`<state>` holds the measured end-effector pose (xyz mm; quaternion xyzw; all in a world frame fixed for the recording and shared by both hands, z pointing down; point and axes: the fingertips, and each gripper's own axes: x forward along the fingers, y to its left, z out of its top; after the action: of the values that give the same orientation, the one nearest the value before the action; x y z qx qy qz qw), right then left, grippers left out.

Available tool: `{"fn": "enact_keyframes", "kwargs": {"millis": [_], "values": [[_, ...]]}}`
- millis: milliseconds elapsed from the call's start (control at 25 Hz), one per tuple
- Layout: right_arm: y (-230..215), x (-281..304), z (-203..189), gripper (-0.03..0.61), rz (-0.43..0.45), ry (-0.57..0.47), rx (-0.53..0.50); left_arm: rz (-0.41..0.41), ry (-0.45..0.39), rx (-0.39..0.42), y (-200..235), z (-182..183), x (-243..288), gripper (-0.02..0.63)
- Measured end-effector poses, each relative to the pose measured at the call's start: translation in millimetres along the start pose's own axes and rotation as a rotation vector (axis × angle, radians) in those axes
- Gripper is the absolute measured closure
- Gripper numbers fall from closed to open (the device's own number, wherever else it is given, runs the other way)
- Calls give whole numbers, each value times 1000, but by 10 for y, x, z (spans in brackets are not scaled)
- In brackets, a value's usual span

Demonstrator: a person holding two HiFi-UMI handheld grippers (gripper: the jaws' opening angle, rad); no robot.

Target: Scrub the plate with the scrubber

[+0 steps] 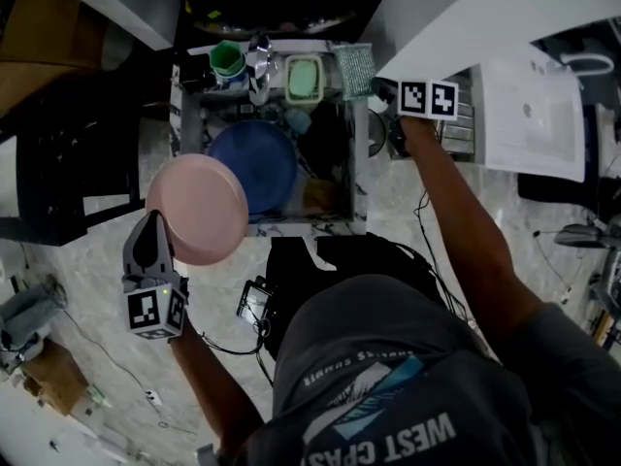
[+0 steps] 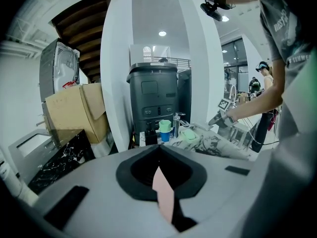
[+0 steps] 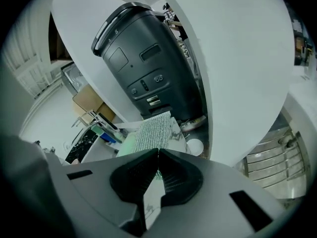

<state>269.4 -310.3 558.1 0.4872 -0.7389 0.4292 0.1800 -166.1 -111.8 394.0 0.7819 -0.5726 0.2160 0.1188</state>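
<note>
Left tongs (image 1: 156, 224) clamp plate (image 1: 199, 207) — right tongs (image 1: 384, 91), scrubber (image 1: 355, 68).

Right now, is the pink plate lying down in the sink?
No, the left gripper holds the plate up in its jaws by the rim of the sink.

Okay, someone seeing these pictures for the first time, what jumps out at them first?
The pink plate, clamped by its rim in the left gripper and held over the sink's near left corner. Next, the right gripper shut on the edge of the green scrubber at the sink's far right, with a blue dish lying in the basin.
</note>
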Motion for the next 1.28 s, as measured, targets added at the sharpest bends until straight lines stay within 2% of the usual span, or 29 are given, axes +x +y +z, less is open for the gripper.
{"fn": "enact_keyframes", "kwargs": {"millis": [360,680,920,1280], "values": [[327,-369,140,546,80,-57,-75,52,-13,-10,-149,26,-294,612],[1065,-820,47,546,219,-72,-175,112,-10,-58,-137,-235,-534,612],[1712,-928,-281,546,310,-16,-254,169,-1,-112,64,-555,-686,612],[2848,-582,-1152,546,419,171,-477,188,41,-186,429,-1158,-702,612]]}}
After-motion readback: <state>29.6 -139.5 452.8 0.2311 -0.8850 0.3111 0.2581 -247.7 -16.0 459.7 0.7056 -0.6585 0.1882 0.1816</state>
